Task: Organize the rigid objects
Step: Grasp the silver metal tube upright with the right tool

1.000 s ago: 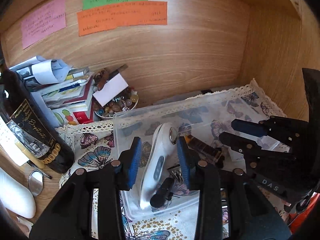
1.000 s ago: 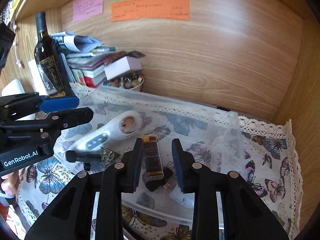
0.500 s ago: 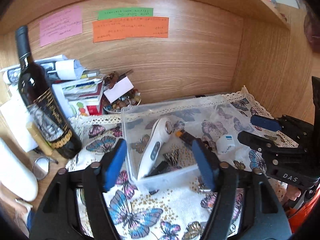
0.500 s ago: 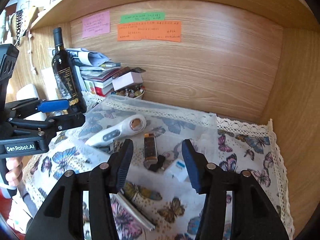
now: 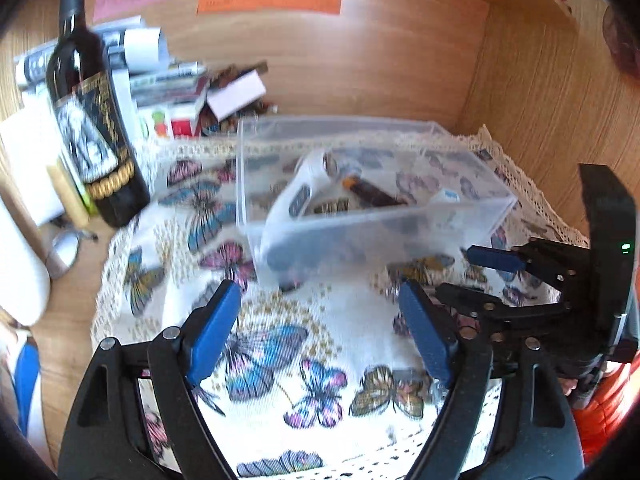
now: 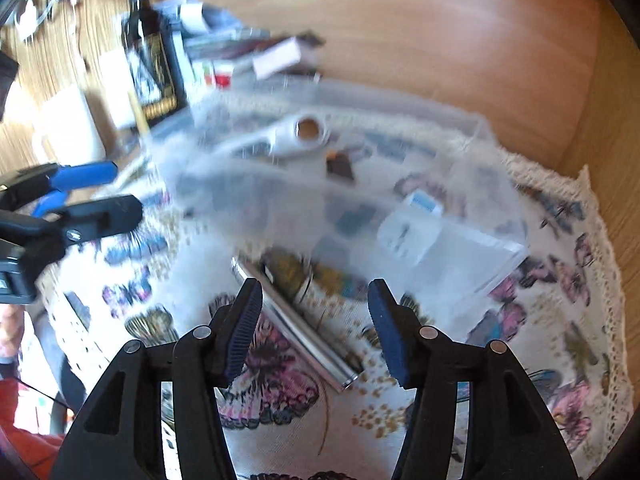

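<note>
A clear plastic box stands on the butterfly cloth. Inside lie a white handheld device, a dark brown lighter-like stick and a small white-and-blue item. My left gripper is open and empty, held back in front of the box. My right gripper is open and empty above a silver metal bar on the cloth in front of the box. Both views are blurred.
A dark wine bottle stands left of the box. Behind it are stacked books and papers and a bowl of beads. Wooden walls close the back and right. The right gripper shows in the left wrist view.
Both grippers opened wide and pulled back out of the box toward the front of the cloth. The white device and the brown stick stayed in the box.
</note>
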`<state>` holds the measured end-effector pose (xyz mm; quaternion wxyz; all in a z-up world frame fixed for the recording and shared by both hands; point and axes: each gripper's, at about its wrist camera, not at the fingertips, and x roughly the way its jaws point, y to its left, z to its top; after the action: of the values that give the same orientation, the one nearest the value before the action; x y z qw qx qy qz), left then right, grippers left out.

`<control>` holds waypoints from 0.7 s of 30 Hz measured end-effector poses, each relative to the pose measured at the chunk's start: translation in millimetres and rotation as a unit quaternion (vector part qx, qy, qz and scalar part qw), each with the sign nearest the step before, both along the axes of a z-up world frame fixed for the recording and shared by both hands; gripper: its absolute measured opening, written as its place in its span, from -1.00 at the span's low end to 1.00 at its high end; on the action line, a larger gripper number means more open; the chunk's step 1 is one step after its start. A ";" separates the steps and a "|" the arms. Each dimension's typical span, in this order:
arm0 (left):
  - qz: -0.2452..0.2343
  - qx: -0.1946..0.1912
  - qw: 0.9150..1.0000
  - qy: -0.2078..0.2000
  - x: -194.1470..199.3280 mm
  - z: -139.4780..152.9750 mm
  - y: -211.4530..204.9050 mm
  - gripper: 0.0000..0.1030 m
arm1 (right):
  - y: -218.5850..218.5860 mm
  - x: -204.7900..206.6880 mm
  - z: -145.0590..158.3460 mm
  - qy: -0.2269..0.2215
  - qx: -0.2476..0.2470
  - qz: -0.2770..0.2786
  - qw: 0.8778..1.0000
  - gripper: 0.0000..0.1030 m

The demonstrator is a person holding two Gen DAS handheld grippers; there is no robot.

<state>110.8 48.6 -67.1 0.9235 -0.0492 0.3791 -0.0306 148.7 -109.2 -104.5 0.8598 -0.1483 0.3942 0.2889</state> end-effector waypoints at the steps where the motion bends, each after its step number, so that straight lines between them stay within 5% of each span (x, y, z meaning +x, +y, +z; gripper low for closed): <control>1: 0.000 -0.004 1.000 0.005 -1.4 -3.1 0.4 0.59 | 1.1 -0.1 -4.3 0.008 -0.004 0.005 1.000 0.00; 8: -0.011 -0.013 0.999 0.041 -8.4 -25.6 -9.4 0.59 | 0.3 -11.5 -10.5 0.010 0.003 0.025 1.000 -0.68; 21: -0.082 -0.019 0.993 0.077 -23.3 -47.9 -59.9 0.66 | -37.0 -39.7 6.5 -0.019 0.036 -0.019 0.999 -0.71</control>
<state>87.6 -11.3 -115.0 0.8847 -0.0379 0.4515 -0.1101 109.0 -146.2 -98.0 0.8771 -0.1153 0.3698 0.2840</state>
